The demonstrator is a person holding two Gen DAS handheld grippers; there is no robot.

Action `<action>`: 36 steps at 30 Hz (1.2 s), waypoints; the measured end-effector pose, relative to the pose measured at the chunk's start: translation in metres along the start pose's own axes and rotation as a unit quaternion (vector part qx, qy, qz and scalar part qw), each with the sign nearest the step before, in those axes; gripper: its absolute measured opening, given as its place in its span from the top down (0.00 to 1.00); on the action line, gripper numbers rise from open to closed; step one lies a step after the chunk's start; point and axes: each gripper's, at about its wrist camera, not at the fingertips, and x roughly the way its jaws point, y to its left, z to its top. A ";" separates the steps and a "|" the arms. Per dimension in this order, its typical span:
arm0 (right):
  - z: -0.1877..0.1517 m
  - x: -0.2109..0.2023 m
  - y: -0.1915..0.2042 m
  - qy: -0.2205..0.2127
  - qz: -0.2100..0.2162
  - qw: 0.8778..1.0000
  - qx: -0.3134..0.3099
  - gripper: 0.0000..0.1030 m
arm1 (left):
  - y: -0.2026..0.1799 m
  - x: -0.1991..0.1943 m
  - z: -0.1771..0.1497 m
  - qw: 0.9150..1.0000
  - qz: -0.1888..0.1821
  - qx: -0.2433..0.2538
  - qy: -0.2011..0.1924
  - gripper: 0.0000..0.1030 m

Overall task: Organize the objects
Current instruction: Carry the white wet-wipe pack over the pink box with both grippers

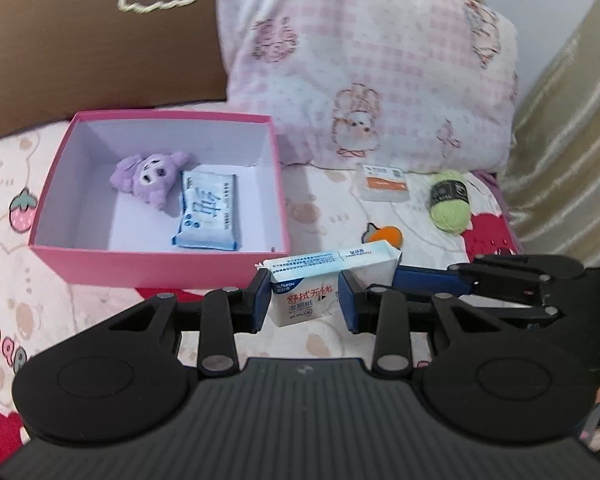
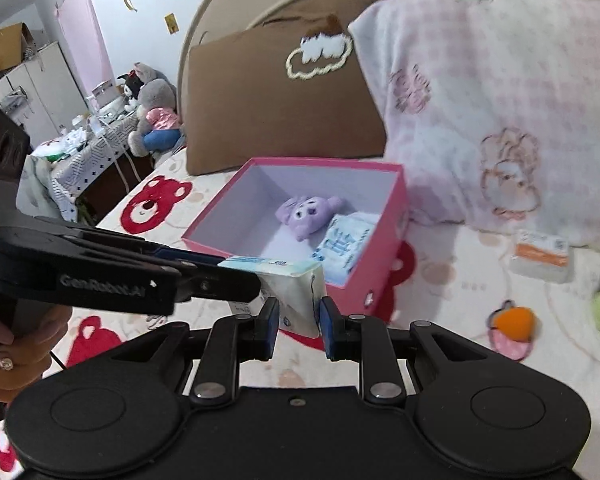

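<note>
A white pack of wet wipes [image 1: 304, 298] hangs above the bedspread, just in front of the pink box [image 1: 159, 270]. My left gripper [image 1: 304, 300] is shut on its lower part, blue pads against both sides. My right gripper [image 1: 396, 276] reaches in from the right and pinches the pack's right end. In the right wrist view the wet wipes [image 2: 295, 292] sit between the right gripper [image 2: 299, 318], shut on them, while the left gripper [image 2: 239, 272] clamps the top edge from the left. Inside the pink box [image 2: 364, 280] lie a purple plush [image 1: 149, 178] and a blue-white packet [image 1: 207, 210].
On the bedspread right of the box lie an orange toy [image 1: 384, 236], a green yarn ball [image 1: 448, 206] and a small white-and-orange case [image 1: 384, 182]. A pink checked pillow [image 1: 372, 64] and a brown cushion [image 1: 79, 60] stand behind. A hand [image 2: 11, 344] holds the left gripper's handle.
</note>
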 end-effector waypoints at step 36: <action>0.080 0.209 0.003 0.121 0.033 0.992 -0.031 0.76 | 0.154 0.122 0.075 0.988 0.112 -0.086 0.062 0.67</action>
